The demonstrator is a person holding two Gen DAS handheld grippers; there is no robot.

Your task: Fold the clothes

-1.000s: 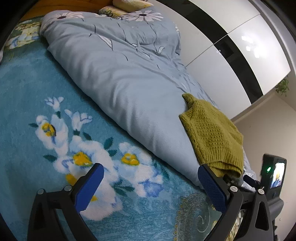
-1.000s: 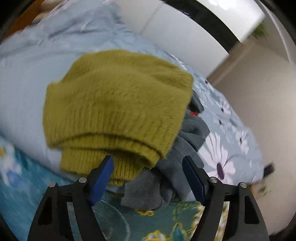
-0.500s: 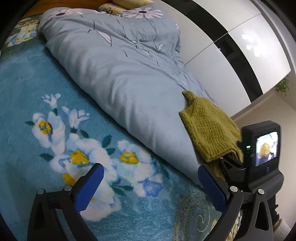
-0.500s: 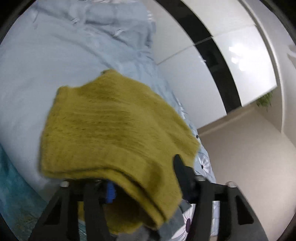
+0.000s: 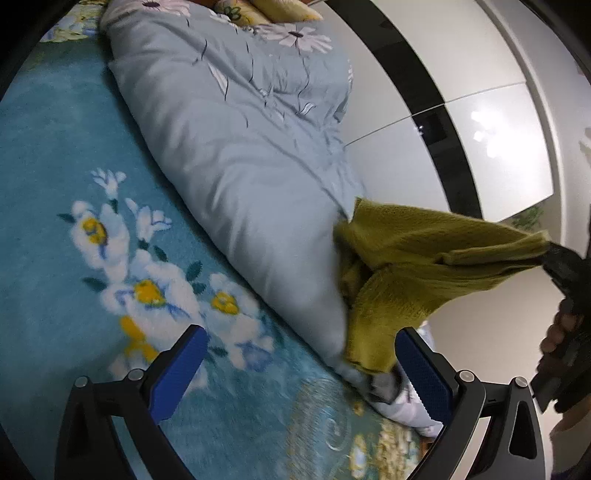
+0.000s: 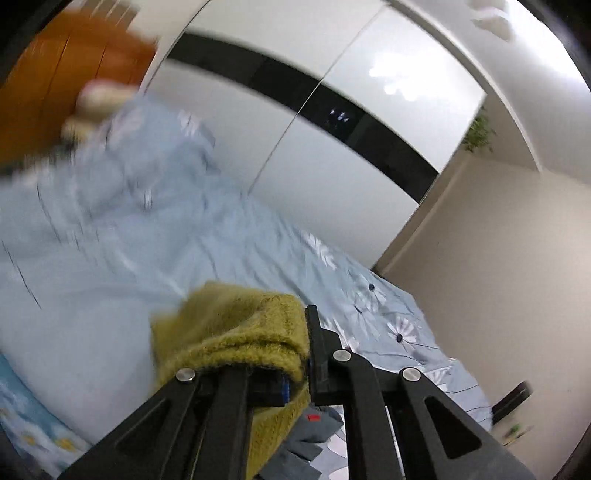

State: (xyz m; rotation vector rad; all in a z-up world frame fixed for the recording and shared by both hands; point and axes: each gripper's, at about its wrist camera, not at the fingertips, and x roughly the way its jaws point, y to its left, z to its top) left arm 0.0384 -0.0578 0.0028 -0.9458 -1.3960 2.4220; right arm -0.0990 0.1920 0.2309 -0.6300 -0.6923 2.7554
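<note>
An olive-green knitted sweater [image 5: 417, 273] is stretched up and to the right off the bed, one edge held high by my right gripper [image 5: 554, 264] at the far right of the left wrist view. The right wrist view shows my right gripper [image 6: 299, 373] shut on a bunched fold of the sweater [image 6: 240, 332]. My left gripper [image 5: 299, 373] stands open low over the bed, nothing between its blue fingers [image 5: 177, 373]; the sweater's lower hem hangs just beyond its right finger. A grey garment [image 6: 306, 443] lies under the lifted sweater.
A pale blue floral duvet [image 5: 240, 147] is heaped along the bed, on a teal flowered blanket [image 5: 74, 184]. White wardrobe doors with a black band [image 5: 461, 122] rise behind. A person's hand [image 5: 561, 328] holds the right gripper. Pillows [image 5: 266, 11] lie at the bed's head.
My right gripper closed on the olive sweater and pulled it up and to the right off the duvet, uncovering the grey garment. The left gripper stayed open, barely shifting.
</note>
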